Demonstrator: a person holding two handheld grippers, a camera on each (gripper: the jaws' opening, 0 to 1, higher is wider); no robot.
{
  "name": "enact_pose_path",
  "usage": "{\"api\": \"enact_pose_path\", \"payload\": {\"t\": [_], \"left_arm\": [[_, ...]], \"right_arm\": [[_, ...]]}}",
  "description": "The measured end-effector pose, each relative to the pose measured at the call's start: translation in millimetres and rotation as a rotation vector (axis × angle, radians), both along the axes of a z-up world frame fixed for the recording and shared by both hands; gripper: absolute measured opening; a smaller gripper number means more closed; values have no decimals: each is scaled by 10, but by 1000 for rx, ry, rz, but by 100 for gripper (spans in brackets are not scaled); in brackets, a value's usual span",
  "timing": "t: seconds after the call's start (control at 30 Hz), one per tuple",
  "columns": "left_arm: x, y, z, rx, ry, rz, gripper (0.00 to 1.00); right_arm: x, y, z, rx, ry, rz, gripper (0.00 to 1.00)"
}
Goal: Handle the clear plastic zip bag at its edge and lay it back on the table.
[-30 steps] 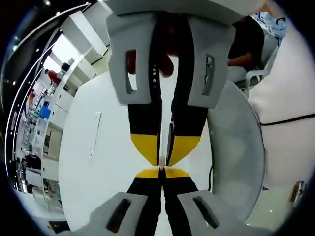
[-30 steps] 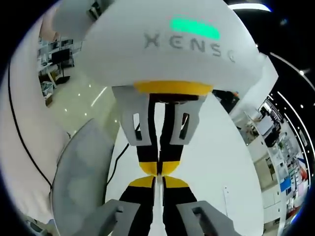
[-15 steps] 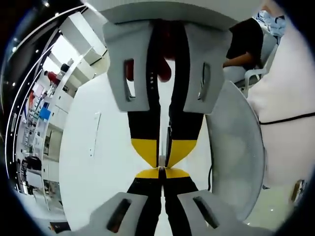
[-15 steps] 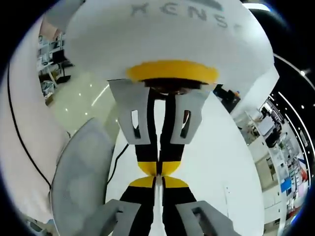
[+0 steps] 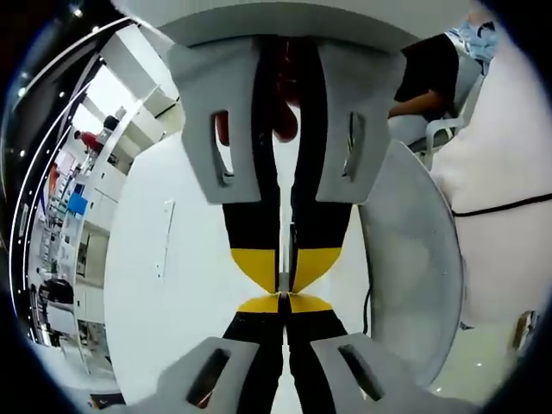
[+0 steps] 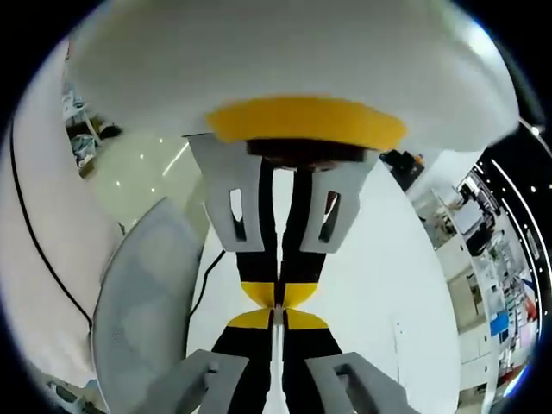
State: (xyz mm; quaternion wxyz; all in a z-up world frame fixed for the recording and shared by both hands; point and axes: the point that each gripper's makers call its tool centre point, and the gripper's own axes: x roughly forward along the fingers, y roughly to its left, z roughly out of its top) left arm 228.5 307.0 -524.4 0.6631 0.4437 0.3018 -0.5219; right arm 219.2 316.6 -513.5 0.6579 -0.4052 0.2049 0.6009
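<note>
Both claws closed tip to tip on a thin clear edge above the white tabletop.

In the left gripper view the left claw [image 5: 283, 299] stood with its jaws shut, its yellow tips meeting those of the right claw [image 5: 283, 280], which came down from above it. In the right gripper view the right claw [image 6: 276, 312] was likewise shut, facing the left claw [image 6: 278, 302]. A thin pale strip ran up between the jaws, judged to be the edge of the clear plastic zip bag [image 6: 275, 345]; its body could not be made out. The tabletop [image 5: 164, 285] lay beyond both claws, a grey chair [image 5: 414, 259] just beside it. Risk: with so narrow a pinch, the film could slip or tear if the claws pulled apart, and an uneven release might leave it folded.
</note>
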Motion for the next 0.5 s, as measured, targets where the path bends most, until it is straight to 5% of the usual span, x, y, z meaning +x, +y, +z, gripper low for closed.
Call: {"api": "enact_pose_path", "payload": {"t": [0.5], "left_arm": [[-35, -27, -21, -5, -7, -11, 0]], "right_arm": [[-24, -38, -44, -52, -6, 0, 0]]}}
